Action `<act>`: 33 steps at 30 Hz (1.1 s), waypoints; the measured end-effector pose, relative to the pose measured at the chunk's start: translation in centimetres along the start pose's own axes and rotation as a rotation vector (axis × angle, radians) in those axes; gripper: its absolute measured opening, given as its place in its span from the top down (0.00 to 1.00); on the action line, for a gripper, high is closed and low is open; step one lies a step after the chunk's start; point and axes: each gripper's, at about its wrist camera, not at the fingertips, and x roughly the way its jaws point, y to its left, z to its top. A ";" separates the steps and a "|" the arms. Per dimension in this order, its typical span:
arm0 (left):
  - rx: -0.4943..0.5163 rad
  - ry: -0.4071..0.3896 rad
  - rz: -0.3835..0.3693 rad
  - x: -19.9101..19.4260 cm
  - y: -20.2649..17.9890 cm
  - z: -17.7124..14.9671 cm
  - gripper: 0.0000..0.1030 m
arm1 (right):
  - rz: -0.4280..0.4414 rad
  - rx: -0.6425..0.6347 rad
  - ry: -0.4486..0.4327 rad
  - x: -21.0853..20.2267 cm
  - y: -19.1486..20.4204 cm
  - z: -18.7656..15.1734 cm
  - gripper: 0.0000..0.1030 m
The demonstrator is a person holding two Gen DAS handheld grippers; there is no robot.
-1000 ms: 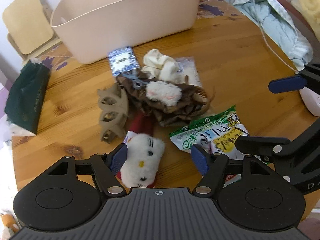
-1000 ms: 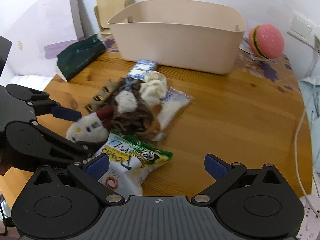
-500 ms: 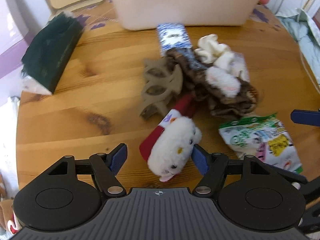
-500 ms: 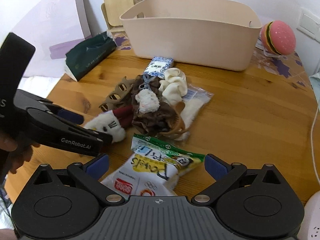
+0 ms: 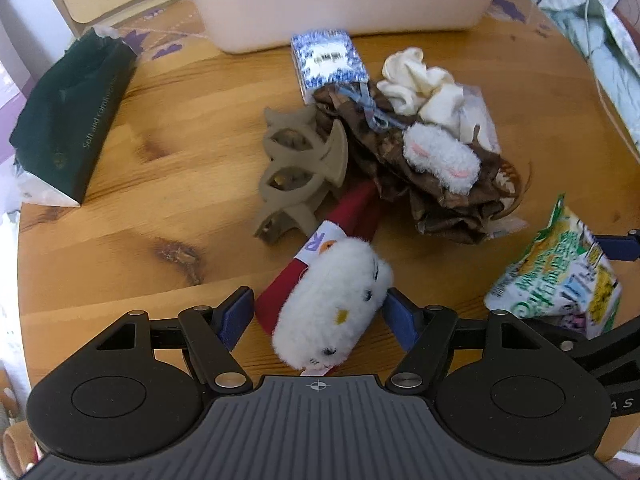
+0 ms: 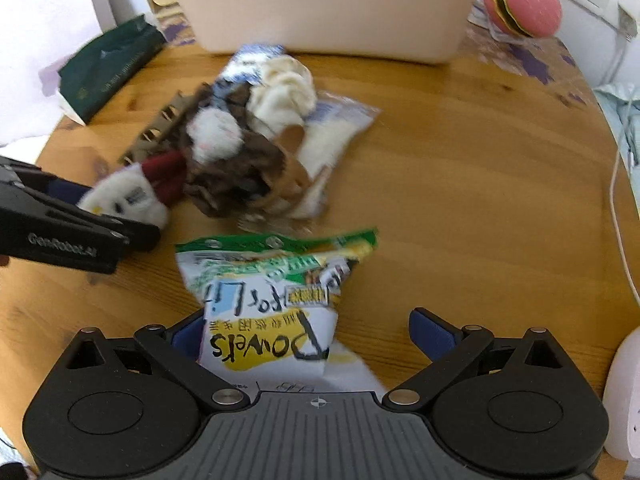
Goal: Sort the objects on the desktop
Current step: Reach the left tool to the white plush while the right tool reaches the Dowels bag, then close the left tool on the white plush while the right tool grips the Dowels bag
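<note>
A white plush cat with a red part (image 5: 332, 304) lies on the round wooden table (image 5: 120, 240), between the fingers of my left gripper (image 5: 318, 316). That gripper is open, and the plush fills most of the gap. A green and yellow snack bag (image 6: 272, 300) lies between the fingers of my right gripper (image 6: 308, 334), which is open wide; the bag hides part of the left fingertip. Behind them is a heap: a tan hair claw (image 5: 300, 172), brown cloth (image 5: 432, 192), a cream scrunchie (image 5: 416, 84) and a blue-and-white pack (image 5: 328, 60).
A beige basket (image 6: 328, 8) stands at the table's back. A dark green tissue pack (image 5: 68, 120) lies at the left edge. A burger-shaped toy (image 6: 520, 4) sits back right. A white cable (image 6: 618, 200) runs along the right side, with bare wood between it and the heap.
My left gripper has shifted and rolled, so the plush cat now sits squarely between its fingers. My right gripper has sunk toward the snack bag, which now reaches between its fingers.
</note>
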 end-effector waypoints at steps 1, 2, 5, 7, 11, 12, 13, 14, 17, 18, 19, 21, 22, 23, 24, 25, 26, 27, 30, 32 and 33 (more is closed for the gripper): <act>-0.002 0.007 -0.002 0.2 -0.1 0.0 0.30 | 0.000 0.005 0.007 0.1 -0.2 -0.2 0.02; -0.007 0.001 -0.010 0.2 -0.1 -0.1 0.30 | 0.006 0.013 0.012 0.1 -0.5 -0.4 0.03; 0.015 -0.023 -0.009 0.1 -0.3 -0.4 0.37 | 0.014 0.002 -0.008 -0.1 -0.4 -0.9 0.08; 0.019 -0.025 -0.011 -0.1 -0.3 -0.4 0.43 | 0.022 -0.005 -0.022 -0.3 -0.4 -1.0 0.15; 0.015 -0.020 -0.014 -0.3 -0.3 -0.5 0.49 | 0.026 -0.029 -0.033 -0.5 0.0 -0.9 0.26; 0.014 -0.022 -0.018 -0.4 -0.4 -0.6 0.51 | 0.026 -0.041 -0.033 -0.5 0.1 -0.9 0.28; 0.009 -0.023 -0.024 -0.5 -0.5 -0.7 0.52 | 0.027 -0.054 -0.034 -0.6 0.2 -1.0 0.32; 0.003 -0.025 -0.030 -0.6 -0.5 -0.9 0.53 | 0.028 -0.066 -0.034 -0.7 0.3 -1.1 0.34; -0.026 -0.040 -0.052 -1.0 -0.5 -1.5 0.55 | 0.043 -0.062 -0.033 -0.9 0.3 -1.2 0.37; -0.029 -0.048 -0.051 -1.2 -0.5 -1.7 0.56 | 0.048 -0.057 -0.032 -1.0 0.2 -1.2 0.38; -0.030 -0.051 -0.047 -1.3 -0.6 -1.9 0.56 | 0.051 -0.053 -0.032 -1.1 0.1 -1.3 0.39; -0.032 -0.055 -0.047 -1.7 -0.6 -2.1 0.56 | 0.059 -0.036 -0.028 -1.3 -0.1 -1.5 0.40; -0.036 -0.057 -0.050 -1.8 -0.6 -2.2 0.56 | 0.062 -0.024 -0.030 -1.4 -0.2 -1.5 0.40; -0.040 -0.057 -0.051 -2.0 -0.5 -2.4 0.56 | 0.065 -0.017 -0.031 -1.5 -0.3 -1.7 0.40; -0.046 -0.060 -0.053 -2.2 -0.4 -2.5 0.56 | 0.068 -0.014 -0.032 -1.6 -0.5 -1.7 0.40; -0.052 -0.063 -0.055 -2.4 -0.3 -2.6 0.56 | 0.071 -0.012 -0.034 -1.8 -0.5 -1.8 0.40; -0.058 -0.066 -0.058 -2.5 -0.3 -2.8 0.56 | 0.073 -0.007 -0.038 -2.0 -0.7 -1.9 0.40; -0.062 -0.069 -0.061 -2.7 -0.2 -2.9 0.56 | 0.075 -0.003 -0.042 -2.3 -0.8 -2.0 0.40; -0.070 -0.074 -0.072 -3.3 -0.1 -3.3 0.56 | 0.082 0.012 -0.051 -3.0 -1.3 -2.1 0.40; -0.072 -0.080 -0.078 -3.6 -0.1 -3.6 0.56 | 0.084 0.021 -0.059 -3.6 -1.6 -2.2 0.40; -0.074 -0.083 -0.081 -3.9 -0.1 -3.7 0.56 | 0.086 0.025 -0.063 -3.9 -1.8 -2.2 0.40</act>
